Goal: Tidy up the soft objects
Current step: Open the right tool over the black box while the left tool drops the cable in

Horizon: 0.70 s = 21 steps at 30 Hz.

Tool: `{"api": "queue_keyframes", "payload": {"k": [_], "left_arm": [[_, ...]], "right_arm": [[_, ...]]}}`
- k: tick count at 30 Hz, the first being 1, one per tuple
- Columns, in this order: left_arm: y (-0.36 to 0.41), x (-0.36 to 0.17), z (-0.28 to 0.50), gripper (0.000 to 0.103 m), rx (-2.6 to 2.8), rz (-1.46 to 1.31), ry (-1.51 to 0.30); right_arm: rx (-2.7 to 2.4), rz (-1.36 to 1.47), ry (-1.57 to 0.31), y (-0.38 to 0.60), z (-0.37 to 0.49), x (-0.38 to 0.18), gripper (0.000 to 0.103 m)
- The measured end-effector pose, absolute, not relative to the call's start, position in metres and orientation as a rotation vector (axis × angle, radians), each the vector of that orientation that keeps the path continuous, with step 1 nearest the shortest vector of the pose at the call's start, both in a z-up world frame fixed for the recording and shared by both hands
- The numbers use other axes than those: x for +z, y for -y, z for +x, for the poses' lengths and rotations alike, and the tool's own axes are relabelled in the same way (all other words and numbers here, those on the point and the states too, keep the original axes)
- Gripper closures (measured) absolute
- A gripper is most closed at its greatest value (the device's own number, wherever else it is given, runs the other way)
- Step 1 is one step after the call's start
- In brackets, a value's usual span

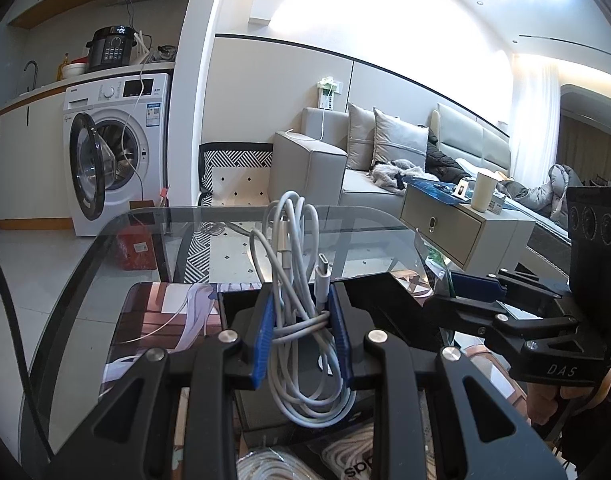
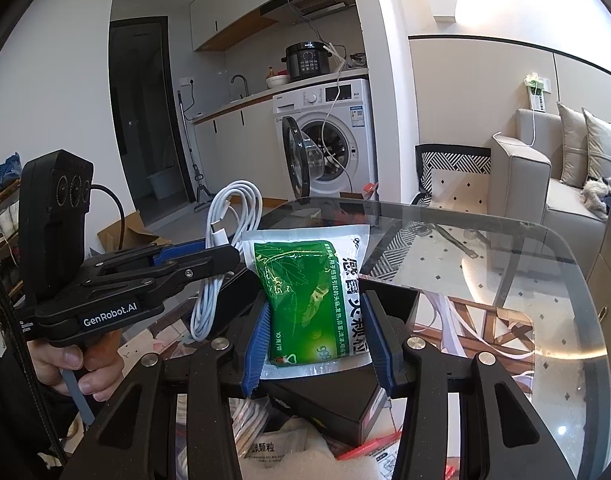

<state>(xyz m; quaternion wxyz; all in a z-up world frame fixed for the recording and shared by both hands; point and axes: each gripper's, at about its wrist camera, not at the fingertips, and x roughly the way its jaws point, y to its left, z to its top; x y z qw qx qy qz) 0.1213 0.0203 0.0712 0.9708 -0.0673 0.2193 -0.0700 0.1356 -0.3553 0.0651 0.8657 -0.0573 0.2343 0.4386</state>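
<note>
My left gripper (image 1: 301,332) is shut on a coiled white charging cable (image 1: 297,264) and holds it upright above a black box (image 1: 305,412). The cable also shows in the right wrist view (image 2: 225,236), pinched in the left gripper (image 2: 229,256). My right gripper (image 2: 317,344) is shut on a green and white sachet pack (image 2: 305,280) and holds it above the black box (image 2: 325,400). The right gripper shows in the left wrist view (image 1: 457,284), its held pack mostly hidden there.
A glass table (image 2: 565,320) carries a printed mat (image 1: 161,312). More packets (image 2: 273,452) and a white cord coil (image 1: 265,468) lie below the grippers. A washing machine (image 1: 117,148), a sofa (image 1: 325,160) and a drawer unit (image 1: 457,224) stand beyond the table.
</note>
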Motion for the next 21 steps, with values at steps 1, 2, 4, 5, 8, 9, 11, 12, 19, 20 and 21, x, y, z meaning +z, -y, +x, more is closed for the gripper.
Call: {"api": "queue_keyframes", "payload": {"k": [1, 2, 4, 5, 8, 9, 11, 12, 19, 20, 21], "left_arm": [[-0.021, 0.071, 0.123, 0.078, -0.141, -0.137, -0.444], [-0.02, 0.071, 0.123, 0.078, -0.141, -0.137, -0.443], [-0.02, 0.071, 0.125, 0.078, -0.141, -0.135, -0.443], [-0.021, 0.071, 0.126, 0.078, -0.14, -0.133, -0.444], [-0.021, 0.069, 0.131, 0.078, -0.139, -0.131, -0.448], [-0.021, 0.069, 0.132, 0.078, -0.138, -0.13, -0.45], [-0.022, 0.068, 0.134, 0.078, -0.139, -0.133, -0.453], [-0.021, 0.067, 0.136, 0.078, -0.14, -0.132, -0.457], [-0.015, 0.065, 0.141, 0.078, -0.157, -0.108, -0.473], [-0.014, 0.065, 0.142, 0.078, -0.157, -0.105, -0.474], [-0.014, 0.065, 0.142, 0.078, -0.158, -0.105, -0.476]], "right_arm": [[0.92, -0.12, -0.492, 0.355, 0.136, 0.065, 0.058], [0.921, -0.122, -0.492, 0.353, 0.137, 0.065, 0.058], [0.926, -0.126, -0.489, 0.35, 0.139, 0.064, 0.058], [0.928, -0.128, -0.49, 0.348, 0.14, 0.064, 0.058], [0.927, -0.136, -0.489, 0.343, 0.143, 0.063, 0.058], [0.926, -0.137, -0.489, 0.342, 0.145, 0.062, 0.058], [0.925, -0.141, -0.491, 0.34, 0.147, 0.061, 0.058], [0.928, -0.141, -0.492, 0.34, 0.147, 0.061, 0.058], [0.94, -0.158, -0.495, 0.339, 0.147, 0.058, 0.051], [0.937, -0.159, -0.497, 0.339, 0.147, 0.057, 0.051], [0.937, -0.161, -0.498, 0.339, 0.147, 0.057, 0.051]]}}
